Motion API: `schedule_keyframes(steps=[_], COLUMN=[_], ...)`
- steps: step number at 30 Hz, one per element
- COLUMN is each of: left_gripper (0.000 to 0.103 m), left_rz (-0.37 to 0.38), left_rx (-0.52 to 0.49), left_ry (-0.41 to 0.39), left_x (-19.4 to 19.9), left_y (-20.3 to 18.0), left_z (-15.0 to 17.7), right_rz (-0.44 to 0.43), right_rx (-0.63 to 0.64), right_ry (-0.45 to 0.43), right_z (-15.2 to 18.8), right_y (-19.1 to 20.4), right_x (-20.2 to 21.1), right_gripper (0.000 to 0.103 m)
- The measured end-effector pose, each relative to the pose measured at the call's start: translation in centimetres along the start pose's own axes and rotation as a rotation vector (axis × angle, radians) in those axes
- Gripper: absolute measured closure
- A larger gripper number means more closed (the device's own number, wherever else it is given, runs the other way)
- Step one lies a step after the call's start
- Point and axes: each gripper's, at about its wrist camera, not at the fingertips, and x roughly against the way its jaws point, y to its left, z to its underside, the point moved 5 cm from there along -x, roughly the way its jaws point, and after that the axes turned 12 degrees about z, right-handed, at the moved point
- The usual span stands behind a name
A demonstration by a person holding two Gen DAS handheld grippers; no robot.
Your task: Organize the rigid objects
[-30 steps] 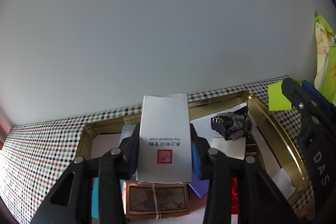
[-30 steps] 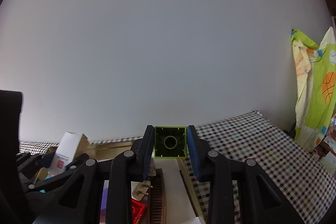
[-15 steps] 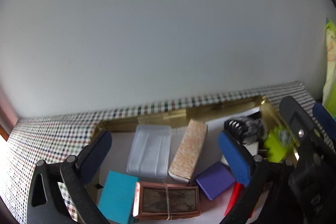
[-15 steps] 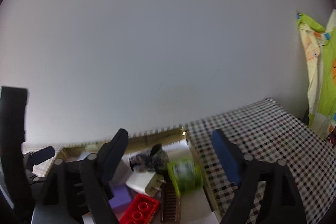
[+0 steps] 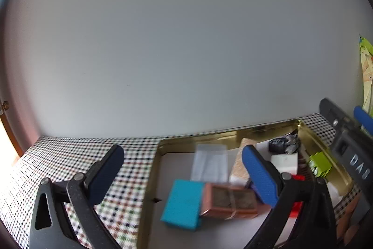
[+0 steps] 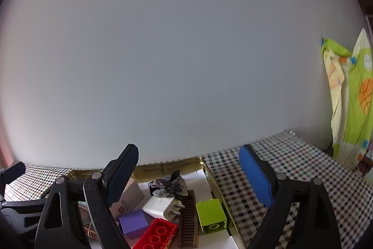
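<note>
left tongs [image 5: 183, 175] spread, empty | right tongs [image 6: 188, 175] spread, empty | step: between placements, tin tray [image 5: 324, 146] loaded | next: find another loose item

I see soft, even daylight on the pale wall [image 5: 186, 50] in both views, with a warm glow leaking in at the far left edge. My left wrist view is smeared: the teal box [image 5: 183, 204] and gold tray [image 5: 149, 179] look blurred. The right wrist view is sharper; the green block [image 6: 211, 215] reads crisp. Fisheye bends the checked cloth [image 6: 303, 167], and dark vignetting rings the corners.
</note>
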Motion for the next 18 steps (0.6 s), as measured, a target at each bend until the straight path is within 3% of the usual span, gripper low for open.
schedule_keyframes(steps=[7,18], left_gripper=[0.0,0.0], left_rz=[-0.056,-0.092], left_rx=[-0.001,0.022], left_ry=[-0.022,-0.032], left_x=[1.9,4.2], left_y=[3.5,8.3], left_z=[1.4,3.3], right_rz=[0.018,0.063], right_rx=[0.049,0.037], right_ry=[-0.077,-0.115], right_z=[0.2,0.4], right_y=[0.7,0.8], right_x=[2.0,4.0], right_gripper=[0.013,0.013])
